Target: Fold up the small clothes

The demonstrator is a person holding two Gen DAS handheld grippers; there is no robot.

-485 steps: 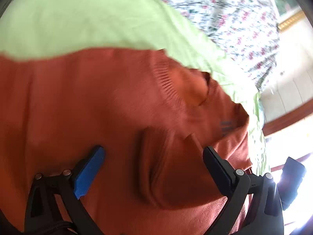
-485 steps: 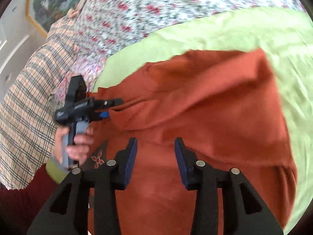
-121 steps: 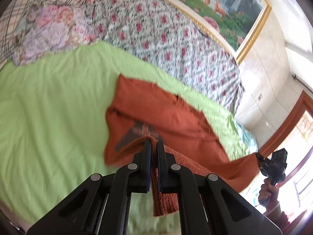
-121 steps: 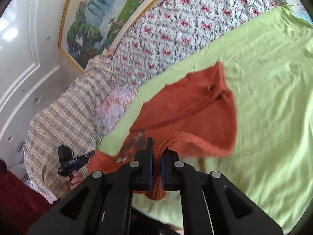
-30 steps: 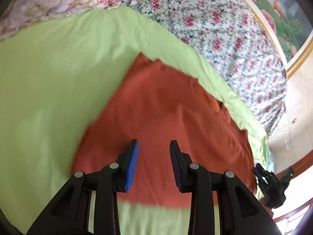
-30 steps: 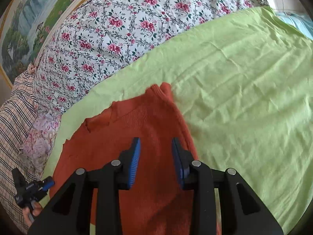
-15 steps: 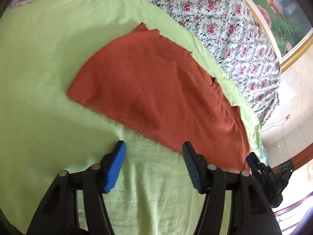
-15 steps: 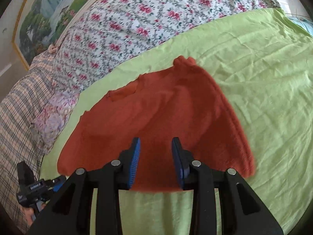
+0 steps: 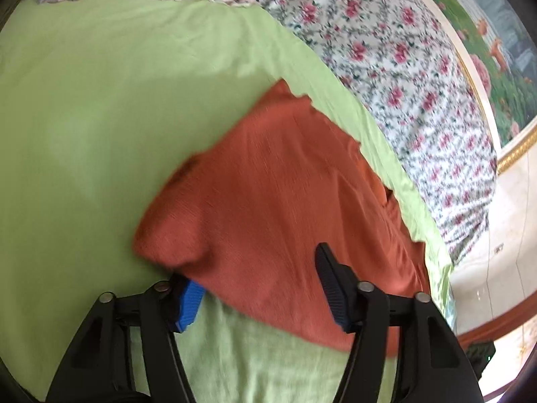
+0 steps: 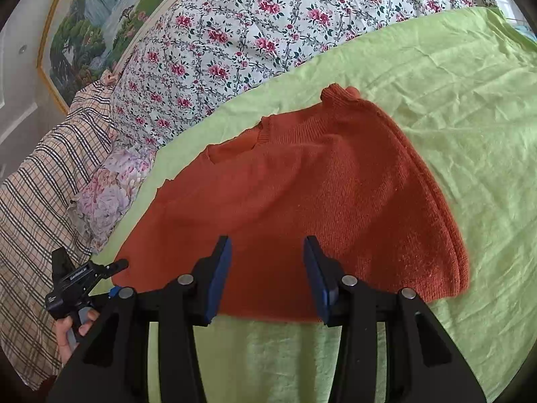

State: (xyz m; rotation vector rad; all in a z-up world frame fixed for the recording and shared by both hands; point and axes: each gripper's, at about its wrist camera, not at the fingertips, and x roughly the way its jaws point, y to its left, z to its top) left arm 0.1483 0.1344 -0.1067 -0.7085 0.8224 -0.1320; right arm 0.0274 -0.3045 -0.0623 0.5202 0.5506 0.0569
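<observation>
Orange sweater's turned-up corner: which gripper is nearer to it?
Left. The left gripper straddles that lifted corner of the orange sweater, jaws closing. The right gripper hangs over the near hem, jaws opening.

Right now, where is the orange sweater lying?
In the right wrist view the orange sweater lies folded on the green sheet, just ahead of the right gripper, below the floral quilt.

Home bedroom, green bedsheet (image 10: 436, 77), floral quilt (image 10: 235, 33), plaid blanket (image 10: 30, 201), framed landscape painting (image 10: 97, 10)

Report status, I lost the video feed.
Left gripper closing around rust-orange knitted sweater edge; right gripper opening, empty. Sweater folded on green sheet. Nothing obstructing.
</observation>
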